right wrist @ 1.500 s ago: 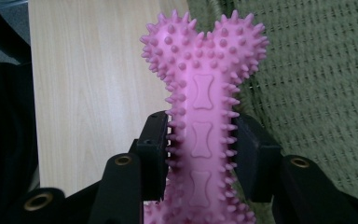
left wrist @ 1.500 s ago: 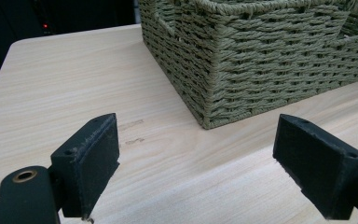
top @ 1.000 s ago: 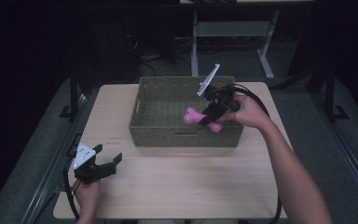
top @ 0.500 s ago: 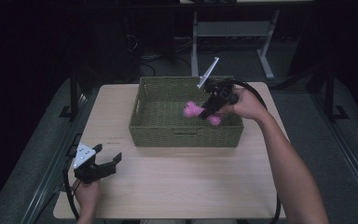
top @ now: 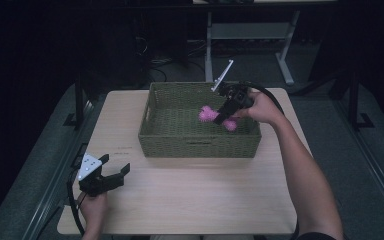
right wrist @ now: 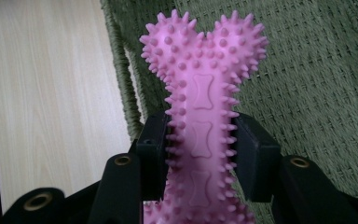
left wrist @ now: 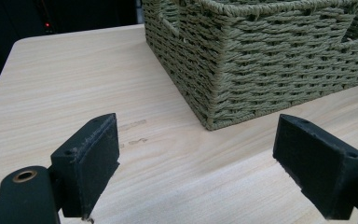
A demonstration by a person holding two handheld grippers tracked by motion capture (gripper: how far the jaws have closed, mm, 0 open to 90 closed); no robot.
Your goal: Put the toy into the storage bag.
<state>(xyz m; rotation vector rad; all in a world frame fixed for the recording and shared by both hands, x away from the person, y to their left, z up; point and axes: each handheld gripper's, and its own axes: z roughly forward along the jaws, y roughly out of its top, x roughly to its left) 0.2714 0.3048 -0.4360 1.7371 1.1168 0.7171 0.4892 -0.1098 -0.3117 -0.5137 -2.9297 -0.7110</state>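
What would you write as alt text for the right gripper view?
A pink spiky bone toy is clamped at its shaft between the two black pads of the right claw, its knobbed end pointing up. Behind it is the woven inside of a green basket, with pale wooden table at the left.

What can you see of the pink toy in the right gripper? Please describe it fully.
The pink toy is bone-shaped, with two rounded lobes at the visible end. Small soft-looking spikes cover it, and little bone outlines are pressed into its flat shaft. It looks like rubber. The right gripper is shut on its shaft, a black pad on each side. It hangs above the inside of the green woven basket, near the right wall.
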